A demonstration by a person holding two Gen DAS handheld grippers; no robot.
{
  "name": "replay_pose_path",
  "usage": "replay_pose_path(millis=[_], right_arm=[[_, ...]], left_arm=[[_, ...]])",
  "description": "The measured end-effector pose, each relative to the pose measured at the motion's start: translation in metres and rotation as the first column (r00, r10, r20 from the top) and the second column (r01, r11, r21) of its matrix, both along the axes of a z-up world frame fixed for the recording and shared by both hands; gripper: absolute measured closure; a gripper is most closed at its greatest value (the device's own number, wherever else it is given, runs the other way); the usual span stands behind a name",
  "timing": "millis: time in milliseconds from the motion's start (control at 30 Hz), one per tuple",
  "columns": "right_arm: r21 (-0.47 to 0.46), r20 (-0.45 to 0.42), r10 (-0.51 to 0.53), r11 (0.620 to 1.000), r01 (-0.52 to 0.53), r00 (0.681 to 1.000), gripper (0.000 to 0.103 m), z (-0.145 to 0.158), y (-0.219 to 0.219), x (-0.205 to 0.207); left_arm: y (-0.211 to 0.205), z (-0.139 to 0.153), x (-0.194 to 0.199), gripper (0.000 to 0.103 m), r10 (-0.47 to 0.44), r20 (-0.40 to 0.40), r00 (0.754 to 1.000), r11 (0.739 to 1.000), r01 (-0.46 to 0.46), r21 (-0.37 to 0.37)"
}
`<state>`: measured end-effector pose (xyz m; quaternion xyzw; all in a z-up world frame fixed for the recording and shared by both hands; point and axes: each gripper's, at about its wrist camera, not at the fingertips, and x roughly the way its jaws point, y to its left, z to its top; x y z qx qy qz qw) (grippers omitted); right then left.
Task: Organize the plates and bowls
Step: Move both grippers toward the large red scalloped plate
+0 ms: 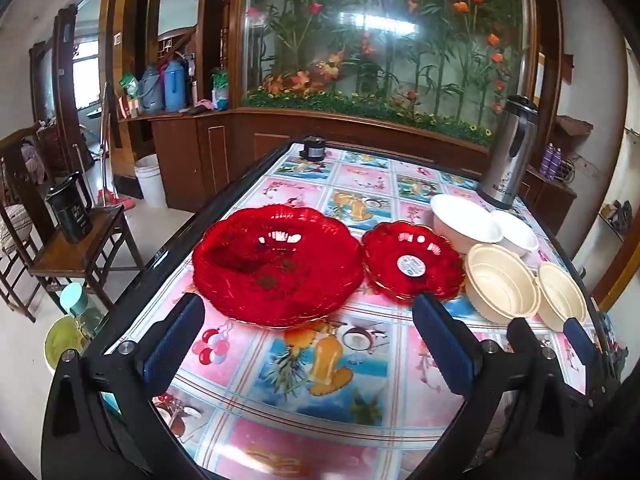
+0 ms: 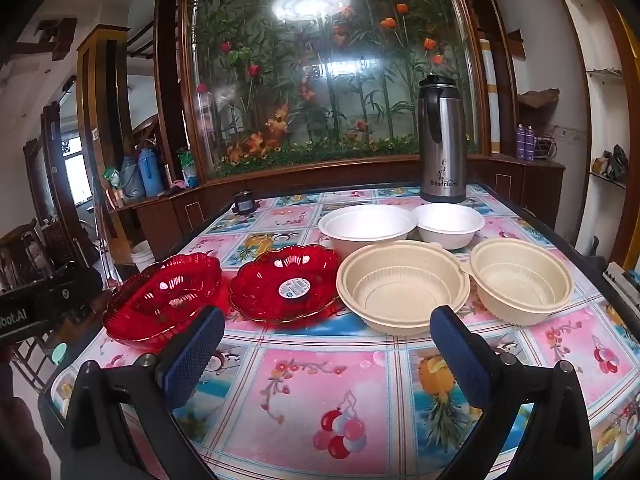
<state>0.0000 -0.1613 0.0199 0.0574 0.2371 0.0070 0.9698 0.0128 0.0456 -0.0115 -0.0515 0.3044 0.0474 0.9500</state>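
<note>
A large red scalloped plate [image 1: 276,264] [image 2: 164,300] lies on the patterned table, with a smaller red plate [image 1: 412,264] [image 2: 286,290] bearing a round sticker to its right. Behind them stand a large white bowl [image 1: 466,222] [image 2: 368,224] and a small white bowl [image 1: 516,232] [image 2: 448,222]. In front of those sit a large cream bowl [image 1: 500,284] [image 2: 402,288] and a small cream bowl [image 1: 560,294] [image 2: 520,280]. My left gripper [image 1: 310,344] hovers open just short of the large red plate. My right gripper [image 2: 328,356] is open and empty, short of the small red plate and the large cream bowl.
A steel thermos jug [image 1: 508,152] [image 2: 442,140] stands at the table's far right. A small black object [image 1: 313,149] [image 2: 244,202] sits at the far edge. Left of the table, a wooden chair holds a black pitcher [image 1: 72,212]. Wooden cabinets line the back wall.
</note>
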Motion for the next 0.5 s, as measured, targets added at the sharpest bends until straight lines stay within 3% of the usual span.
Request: replay_pose_path(millis=[167,500], right_arm=[[-0.006,0.001,0.003,1.0,-0.003,1.0,0.0,-0.004,0.006,0.002],[0.077,-0.045,0.032,0.997,-0.029,0.998,0.0,-0.015,0.006,0.016]], left_arm=[[0.007,-0.006,0.004,0.0,0.009,-0.011,1.0,1.0,-0.009,-0.018],[0.012,-0.014,0.012,0.0,-0.004,-0.042,0.999,1.0,0.003,-0.03]])
